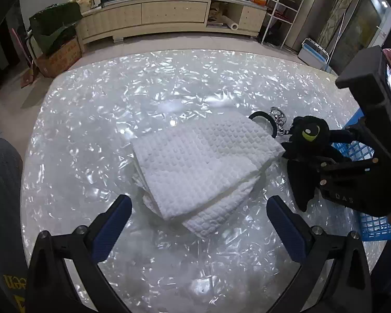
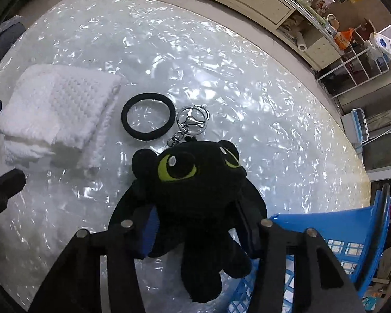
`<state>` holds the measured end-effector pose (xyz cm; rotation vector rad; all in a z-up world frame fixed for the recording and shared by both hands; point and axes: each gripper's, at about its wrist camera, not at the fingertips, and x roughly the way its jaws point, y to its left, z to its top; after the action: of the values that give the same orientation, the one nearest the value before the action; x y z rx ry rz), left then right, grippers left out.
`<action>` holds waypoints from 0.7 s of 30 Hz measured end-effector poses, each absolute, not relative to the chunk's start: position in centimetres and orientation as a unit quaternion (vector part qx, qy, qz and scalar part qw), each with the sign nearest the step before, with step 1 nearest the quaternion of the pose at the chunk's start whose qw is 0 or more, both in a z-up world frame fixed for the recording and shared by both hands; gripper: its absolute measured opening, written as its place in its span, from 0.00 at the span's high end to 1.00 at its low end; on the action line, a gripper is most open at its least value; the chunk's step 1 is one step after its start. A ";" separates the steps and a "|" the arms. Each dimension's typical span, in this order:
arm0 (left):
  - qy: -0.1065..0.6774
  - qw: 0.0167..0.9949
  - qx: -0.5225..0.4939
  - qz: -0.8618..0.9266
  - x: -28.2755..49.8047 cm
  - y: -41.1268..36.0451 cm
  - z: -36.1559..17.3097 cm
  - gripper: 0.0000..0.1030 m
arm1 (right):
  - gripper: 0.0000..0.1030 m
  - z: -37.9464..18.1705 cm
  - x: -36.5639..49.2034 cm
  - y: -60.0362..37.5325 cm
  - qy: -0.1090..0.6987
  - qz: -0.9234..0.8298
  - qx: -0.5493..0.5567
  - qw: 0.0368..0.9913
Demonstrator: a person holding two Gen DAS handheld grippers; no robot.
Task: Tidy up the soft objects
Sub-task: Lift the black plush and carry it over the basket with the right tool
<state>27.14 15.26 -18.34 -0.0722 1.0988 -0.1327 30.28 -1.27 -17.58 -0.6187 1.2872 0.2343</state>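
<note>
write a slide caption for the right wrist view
Right gripper closed on a black plush dragon keychain beside a blue basket, with a black hair tie and folded white towel on the table.

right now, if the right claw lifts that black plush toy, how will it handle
The black plush toy looks soft, so it will probably squash and droop. Its metal keyring would likely dangle and swing. It seems light for its size.

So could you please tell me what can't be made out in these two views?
- Basket contents: right wrist view, cut off by the edge and hidden by the gripper.
- Hair tie: left wrist view, partly behind the towel.
- Right gripper pads: largely hidden by the plush between them.
</note>
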 end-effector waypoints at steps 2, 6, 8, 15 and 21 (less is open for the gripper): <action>0.518 0.853 -0.031 -0.061 26.8 15.3 -17.9 0.00 | 0.56 -17.1 29.8 -1.2 0.587 0.114 -0.271 0.754; 0.512 0.857 -0.030 -0.059 25.9 15.4 -16.7 0.00 | 0.56 -15.8 28.9 -1.1 0.580 0.129 -0.248 0.765; 0.506 0.860 -0.030 -0.058 25.2 15.4 -16.0 0.00 | 0.57 -15.0 28.2 -0.9 0.576 0.137 -0.241 0.769; 0.488 0.870 -0.027 -0.068 22.5 15.1 -13.2 0.00 | 0.57 -11.9 24.9 0.0 0.562 0.168 -0.205 0.784; 0.481 0.873 -0.020 -0.083 20.6 14.9 -11.3 0.00 | 0.57 -9.3 23.0 -1.0 0.545 0.189 -0.175 0.798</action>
<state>20.62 14.94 -11.33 -0.0409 1.0047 -0.1736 23.02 -0.96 -9.26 -0.3760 1.1697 0.4049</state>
